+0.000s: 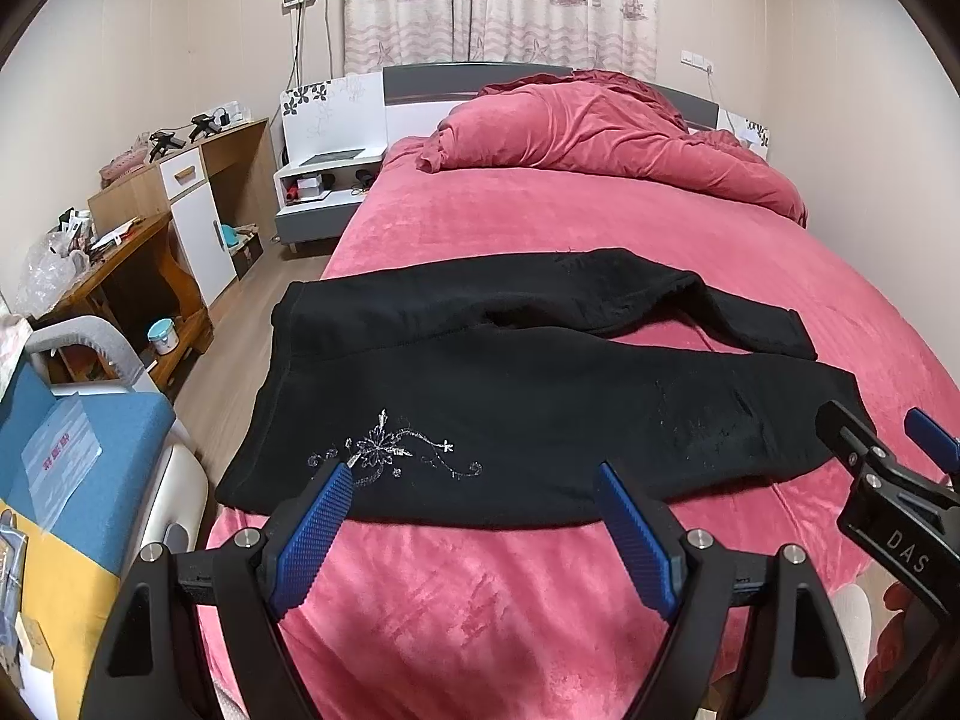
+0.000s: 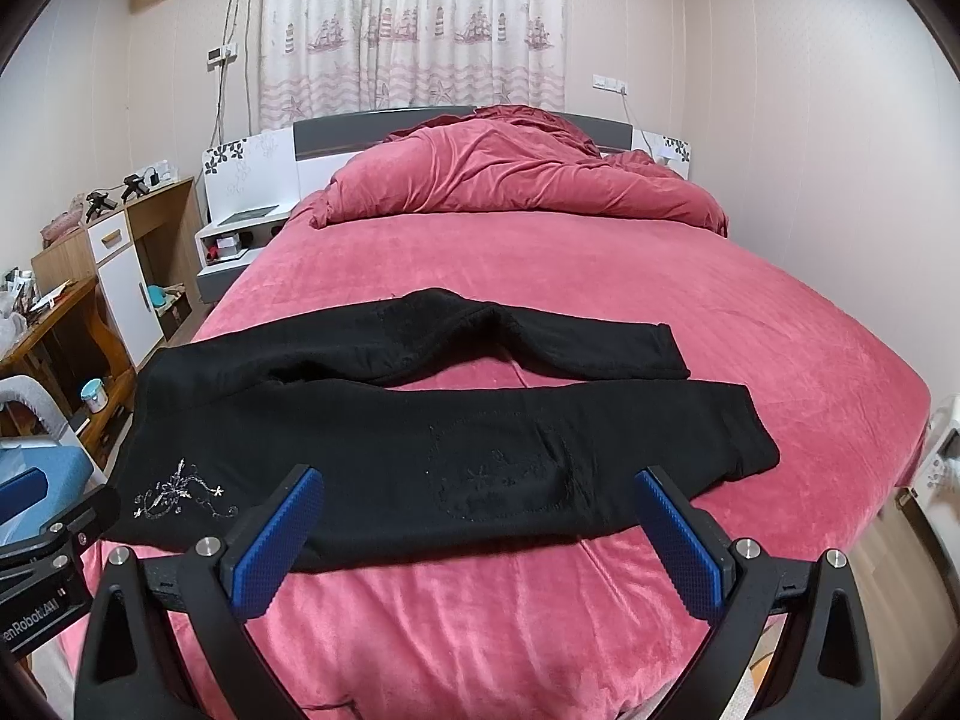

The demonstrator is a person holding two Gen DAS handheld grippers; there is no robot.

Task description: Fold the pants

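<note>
1. black pants [image 1: 540, 396] are lying flat across the pink bed [image 1: 600, 222], waistband to the left, both legs running right, slightly split apart
2. left gripper [image 1: 474, 474] hovers above the near edge, jaws spread wide, holding nothing
3. right gripper [image 2: 480, 480] same deal, spread and empty

Looking from the foot of the bed [image 1: 540, 228] toward the headboard [image 2: 384, 126], side by side and near, sharing the spread pants [image 2: 420, 438].
</note>
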